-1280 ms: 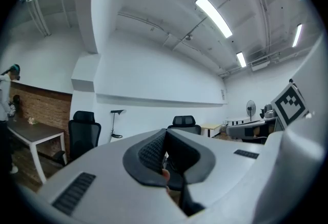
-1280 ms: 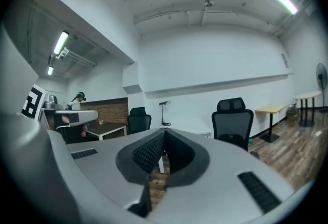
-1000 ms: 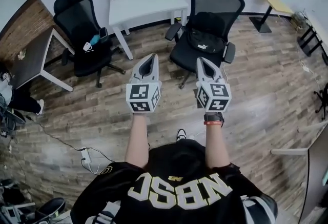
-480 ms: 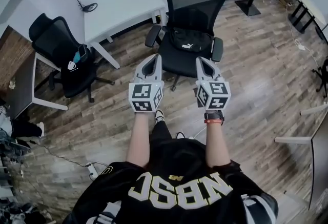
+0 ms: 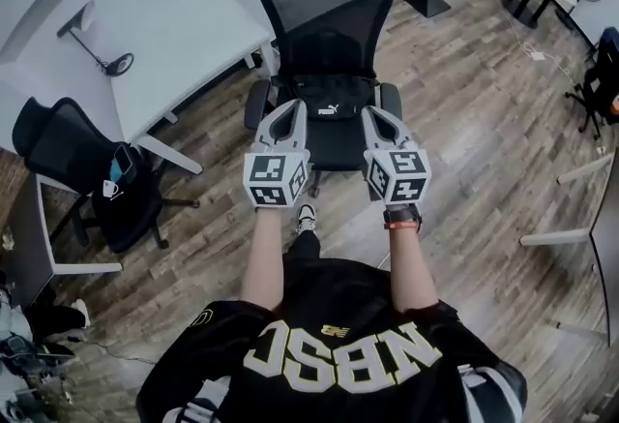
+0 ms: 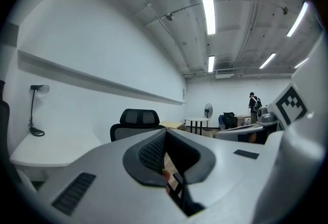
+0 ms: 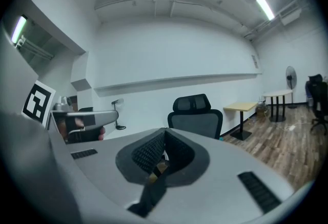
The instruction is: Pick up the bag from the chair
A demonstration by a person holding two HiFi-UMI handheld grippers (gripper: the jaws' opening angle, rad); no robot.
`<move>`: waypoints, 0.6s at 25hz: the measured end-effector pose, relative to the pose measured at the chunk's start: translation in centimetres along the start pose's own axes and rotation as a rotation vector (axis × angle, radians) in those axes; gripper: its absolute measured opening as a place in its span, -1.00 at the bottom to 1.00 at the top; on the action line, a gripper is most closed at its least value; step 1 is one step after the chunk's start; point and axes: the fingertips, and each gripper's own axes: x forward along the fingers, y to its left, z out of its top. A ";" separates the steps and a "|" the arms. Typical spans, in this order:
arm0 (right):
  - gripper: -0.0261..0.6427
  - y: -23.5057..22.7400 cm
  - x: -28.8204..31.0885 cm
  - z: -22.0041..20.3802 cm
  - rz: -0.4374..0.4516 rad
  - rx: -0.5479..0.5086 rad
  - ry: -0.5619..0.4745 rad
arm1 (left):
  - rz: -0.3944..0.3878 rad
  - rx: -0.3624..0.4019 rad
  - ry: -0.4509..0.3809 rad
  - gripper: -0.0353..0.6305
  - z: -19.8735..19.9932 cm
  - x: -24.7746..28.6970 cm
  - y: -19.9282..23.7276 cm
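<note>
Black bag (image 5: 329, 107): laid on the seat, just ahead of both grippers and between their tips, apart from each.
Mesh chair (image 5: 327, 15): faced squarely by the grippers; its headrest (image 6: 136, 117) is seen beyond the jaws in both gripper views.
Left gripper (image 5: 289, 108): jaws closed together, nothing held; tip near the bag's left end.
Right gripper (image 5: 373, 111): jaws closed together, nothing held; tip near the bag's right end.

The bag (image 5: 327, 107) was black and soft, with a small white logo on the side facing up. It lay slumped across the rear of the seat of a black mesh-backed office chair (image 5: 328, 16), resting against the backrest between the two armrests.
</note>
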 end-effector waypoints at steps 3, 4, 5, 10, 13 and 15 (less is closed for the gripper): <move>-0.90 -0.3 3.4 2.2 -0.033 -0.003 -0.019 | -0.024 -0.002 -0.007 -0.86 0.7 3.1 2.8; -0.90 -0.3 4.6 2.6 -0.044 -0.008 -0.017 | -0.027 -0.006 -0.009 -0.86 0.9 4.0 3.9; -0.90 -0.4 5.8 2.8 -0.053 -0.009 -0.012 | -0.028 -0.010 -0.009 -0.86 1.1 4.9 5.1; -0.90 -1.4 11.9 2.3 -0.103 0.012 0.018 | -0.052 -0.012 0.020 -0.86 0.0 9.0 10.0; -0.88 -1.7 15.4 1.3 -0.121 0.020 0.048 | -0.062 -0.036 0.059 -0.86 -1.7 11.4 12.8; -0.87 -2.0 17.2 0.1 -0.132 0.025 0.081 | -0.075 -0.042 0.115 -0.86 -3.7 12.9 14.2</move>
